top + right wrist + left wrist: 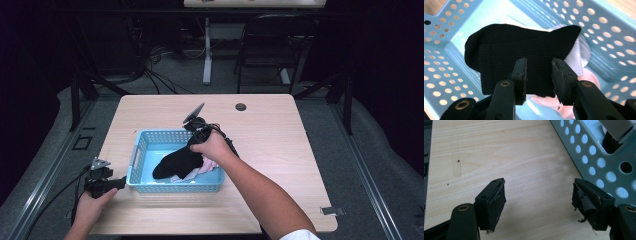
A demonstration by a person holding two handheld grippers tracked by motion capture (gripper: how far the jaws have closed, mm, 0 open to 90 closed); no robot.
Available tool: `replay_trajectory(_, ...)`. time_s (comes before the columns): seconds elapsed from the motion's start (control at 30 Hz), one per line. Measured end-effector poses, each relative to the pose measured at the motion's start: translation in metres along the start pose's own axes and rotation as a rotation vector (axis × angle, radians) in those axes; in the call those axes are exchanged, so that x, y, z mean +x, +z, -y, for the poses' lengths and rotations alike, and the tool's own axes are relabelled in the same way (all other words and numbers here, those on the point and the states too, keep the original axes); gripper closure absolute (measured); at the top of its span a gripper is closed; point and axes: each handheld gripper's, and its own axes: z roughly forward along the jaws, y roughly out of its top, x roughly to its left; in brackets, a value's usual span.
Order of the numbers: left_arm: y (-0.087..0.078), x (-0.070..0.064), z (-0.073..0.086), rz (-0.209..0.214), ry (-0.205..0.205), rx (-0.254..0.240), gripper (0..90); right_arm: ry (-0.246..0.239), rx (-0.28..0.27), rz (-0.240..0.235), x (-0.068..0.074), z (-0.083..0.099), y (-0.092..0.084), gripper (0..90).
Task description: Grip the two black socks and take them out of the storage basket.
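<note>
A light blue perforated basket (150,134) stands on the wooden table, left of centre. In it lies a black sock (175,161) on top of white and pink cloth (207,166). My right gripper (197,142) points down into the basket over the sock's upper end. In the right gripper view its jaws (539,75) stand apart, with the black sock (506,47) flat in the gap and not pinched; a white sock (580,60) shows under it. My left gripper (117,184) rests open near the basket's front left corner, with bare table between its jaws (539,197).
The basket wall (599,162) rises close to the left gripper's right jaw. The tabletop (270,130) has a cable hole (241,107) at the back. A black chair (270,40) and a desk leg stand beyond the table. Cables trail off the left edge.
</note>
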Motion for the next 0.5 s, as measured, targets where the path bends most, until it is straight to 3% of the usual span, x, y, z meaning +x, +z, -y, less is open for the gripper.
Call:
replay_trajectory(0.2, 0.000, 0.000, 0.000, 0.001, -0.001, -0.001, 26.6, 0.026, 0.022, 0.032, -0.002, -0.003, 0.011, 63.2)
replay_trajectory(0.43, 0.000, 0.000, 0.000, 0.002, -0.002, 0.000, 26.6, 0.070, 0.032, 0.033, -0.010, -0.004, 0.019, 61.8)
replay_trajectory(0.5, 0.000, 0.000, 0.000, 0.002, 0.001, 0.001, 26.6, 0.061, 0.058, 0.035, -0.013, -0.005, 0.021, 61.0)
